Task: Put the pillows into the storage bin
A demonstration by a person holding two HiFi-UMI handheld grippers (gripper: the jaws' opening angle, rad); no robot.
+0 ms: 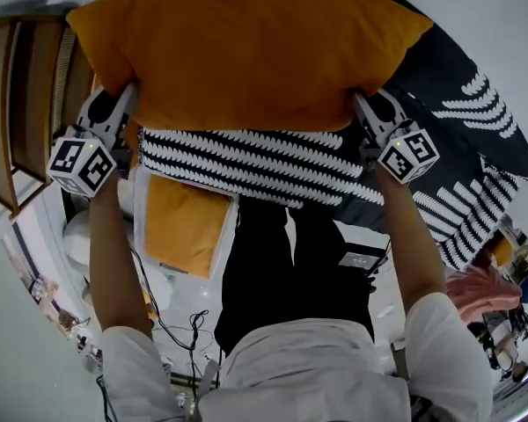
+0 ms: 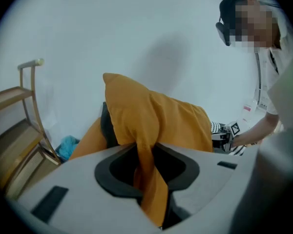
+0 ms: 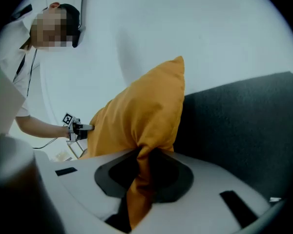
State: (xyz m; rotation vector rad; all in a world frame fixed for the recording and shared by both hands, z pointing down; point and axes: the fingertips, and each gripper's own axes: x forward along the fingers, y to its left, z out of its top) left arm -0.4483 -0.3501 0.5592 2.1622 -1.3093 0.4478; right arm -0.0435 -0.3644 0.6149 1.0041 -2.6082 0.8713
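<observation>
A big orange pillow (image 1: 246, 51) hangs lifted in front of me, stretched between both grippers. My left gripper (image 1: 123, 95) is shut on its near left corner, and my right gripper (image 1: 363, 104) is shut on its near right corner. In the left gripper view the orange fabric (image 2: 156, 116) runs bunched between the jaws of the left gripper (image 2: 149, 179). The right gripper view shows the same pinch on the pillow (image 3: 141, 116) by the right gripper (image 3: 139, 179). Below, a white storage bin (image 1: 231, 236) holds an orange pillow (image 1: 183, 222).
A black-and-white patterned pillow (image 1: 246, 161) lies just under the lifted one. A dark sofa (image 3: 244, 130) with patterned cushions (image 1: 475, 104) stands to the right. A wooden shelf (image 1: 26, 104) is on the left, a blue cloth (image 2: 68, 145) near it. Cables (image 1: 180, 323) trail on the floor.
</observation>
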